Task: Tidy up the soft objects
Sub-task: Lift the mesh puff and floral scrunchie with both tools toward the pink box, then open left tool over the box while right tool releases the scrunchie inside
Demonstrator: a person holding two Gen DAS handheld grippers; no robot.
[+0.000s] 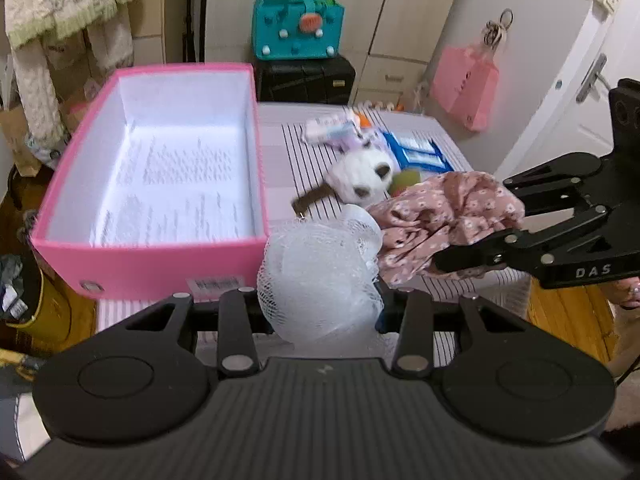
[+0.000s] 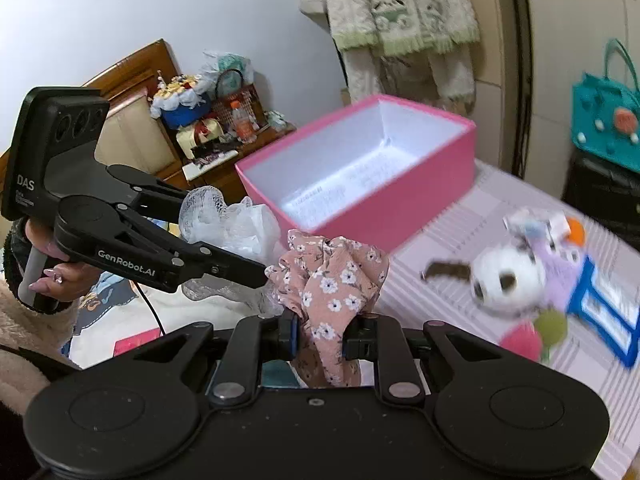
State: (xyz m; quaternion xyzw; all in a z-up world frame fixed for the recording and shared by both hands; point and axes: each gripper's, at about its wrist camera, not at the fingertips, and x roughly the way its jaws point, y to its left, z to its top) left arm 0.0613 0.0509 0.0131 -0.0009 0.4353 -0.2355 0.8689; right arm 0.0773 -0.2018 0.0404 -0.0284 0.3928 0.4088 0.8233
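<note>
My left gripper (image 1: 320,312) is shut on a white mesh bath pouf (image 1: 320,272), held just in front of the open pink box (image 1: 160,256). My right gripper (image 2: 320,336) is shut on a pink floral cloth (image 2: 332,280), beside the pouf. In the left wrist view the right gripper (image 1: 476,236) comes in from the right with the floral cloth (image 1: 440,216). In the right wrist view the left gripper (image 2: 256,260) holds the pouf (image 2: 232,220) at the left. The box (image 2: 400,208) is empty apart from printed paper on its floor. A white plush dog (image 1: 360,176) (image 2: 504,280) lies on the striped surface.
Blue packets (image 1: 420,152), small toys and a green ball (image 1: 404,180) lie behind the dog on the striped table (image 1: 304,168). A teal bag (image 1: 298,28) stands on a black case behind. A pink bag (image 1: 464,84) hangs by the door. Clothes hang at the left.
</note>
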